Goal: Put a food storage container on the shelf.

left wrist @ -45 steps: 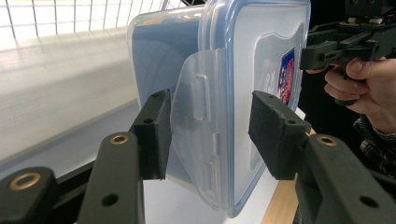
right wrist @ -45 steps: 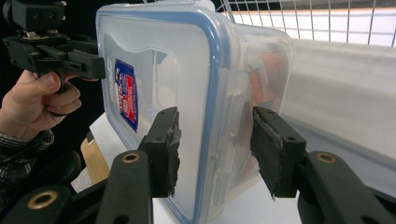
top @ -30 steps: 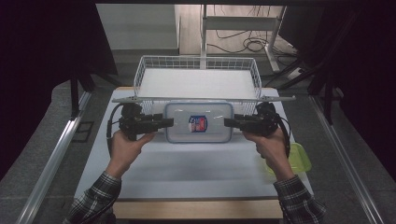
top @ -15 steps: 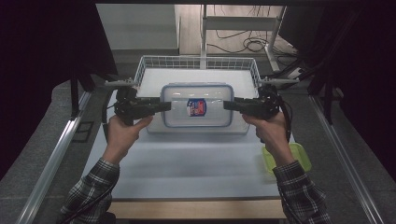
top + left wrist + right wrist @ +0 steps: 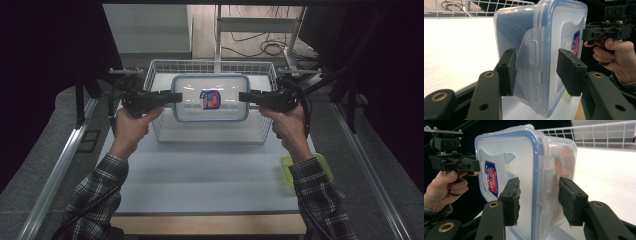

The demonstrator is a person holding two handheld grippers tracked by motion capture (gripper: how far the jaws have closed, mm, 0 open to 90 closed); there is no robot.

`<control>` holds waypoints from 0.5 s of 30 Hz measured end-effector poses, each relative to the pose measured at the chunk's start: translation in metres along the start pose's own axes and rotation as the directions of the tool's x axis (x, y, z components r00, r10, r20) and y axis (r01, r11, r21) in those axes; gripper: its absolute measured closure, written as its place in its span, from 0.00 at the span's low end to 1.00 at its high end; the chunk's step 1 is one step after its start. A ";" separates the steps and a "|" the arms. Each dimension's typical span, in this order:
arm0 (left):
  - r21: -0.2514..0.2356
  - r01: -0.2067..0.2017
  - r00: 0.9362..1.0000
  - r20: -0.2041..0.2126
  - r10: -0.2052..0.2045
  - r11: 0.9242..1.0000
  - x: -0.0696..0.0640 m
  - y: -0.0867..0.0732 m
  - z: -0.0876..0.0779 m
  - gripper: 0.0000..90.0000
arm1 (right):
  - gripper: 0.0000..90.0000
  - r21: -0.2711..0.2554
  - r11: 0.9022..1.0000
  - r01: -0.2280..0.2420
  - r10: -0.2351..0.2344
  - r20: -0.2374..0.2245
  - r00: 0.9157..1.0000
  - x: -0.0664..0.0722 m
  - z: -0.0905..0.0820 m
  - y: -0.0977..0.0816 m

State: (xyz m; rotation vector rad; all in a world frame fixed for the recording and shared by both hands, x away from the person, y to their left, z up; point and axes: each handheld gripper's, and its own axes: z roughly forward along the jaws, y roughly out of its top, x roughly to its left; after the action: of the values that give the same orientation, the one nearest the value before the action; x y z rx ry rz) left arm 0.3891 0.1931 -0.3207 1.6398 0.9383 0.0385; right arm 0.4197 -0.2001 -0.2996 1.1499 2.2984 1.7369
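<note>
A clear plastic container (image 5: 210, 97) with a blue-rimmed lid and a red and blue label hangs level in the air over the white wire basket (image 5: 210, 134). My left gripper (image 5: 176, 96) is shut on its left end and my right gripper (image 5: 244, 96) on its right end. In the left gripper view the pads (image 5: 507, 71) clamp the container (image 5: 564, 32) across its side clip. In the right gripper view the pads (image 5: 571, 202) grip the container (image 5: 509, 157) at base and lid, and something orange shows dimly inside.
The wire basket stands at the far end of the white table (image 5: 210, 175). A green lidded tub (image 5: 306, 167) lies near the table's right edge by my right forearm. Metal rails run along both sides, and cables lie on the floor beyond.
Both grippers have lifted the container off the table in front of the basket and carried it up and away from me, so it now hangs over the basket.
</note>
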 end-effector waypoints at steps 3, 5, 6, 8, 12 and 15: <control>-0.001 0.002 1.000 0.002 -0.002 1.000 0.003 0.008 0.002 0.57 | 0.58 -0.011 1.000 -0.006 0.006 0.006 1.000 -0.002 0.002 0.007; -0.003 0.002 1.000 0.000 -0.002 1.000 0.005 0.013 0.003 0.57 | 0.58 -0.015 1.000 -0.004 0.004 0.006 1.000 -0.004 0.003 0.010; -0.003 0.002 1.000 0.000 -0.002 1.000 0.005 0.013 0.003 0.57 | 0.58 -0.015 1.000 -0.004 0.004 0.006 1.000 -0.004 0.003 0.010; -0.006 0.001 1.000 -0.002 -0.001 1.000 0.008 0.017 0.004 0.57 | 0.58 -0.019 1.000 -0.019 0.019 0.004 1.000 -0.006 0.005 0.014; -0.009 0.008 1.000 -0.006 -0.008 1.000 0.015 0.025 0.007 0.57 | 0.58 -0.027 0.999 -0.028 0.028 0.005 1.000 -0.013 0.011 0.022; -0.011 0.015 1.000 -0.006 -0.015 1.000 0.019 0.028 0.009 0.57 | 0.58 -0.027 0.999 -0.038 0.038 0.005 0.999 -0.017 0.015 0.025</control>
State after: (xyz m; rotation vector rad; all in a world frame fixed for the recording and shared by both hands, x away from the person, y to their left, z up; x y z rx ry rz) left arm 0.4213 0.1973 -0.3088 1.6229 0.9531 0.0385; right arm 0.4517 -0.1953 -0.2908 1.2002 2.2576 1.7694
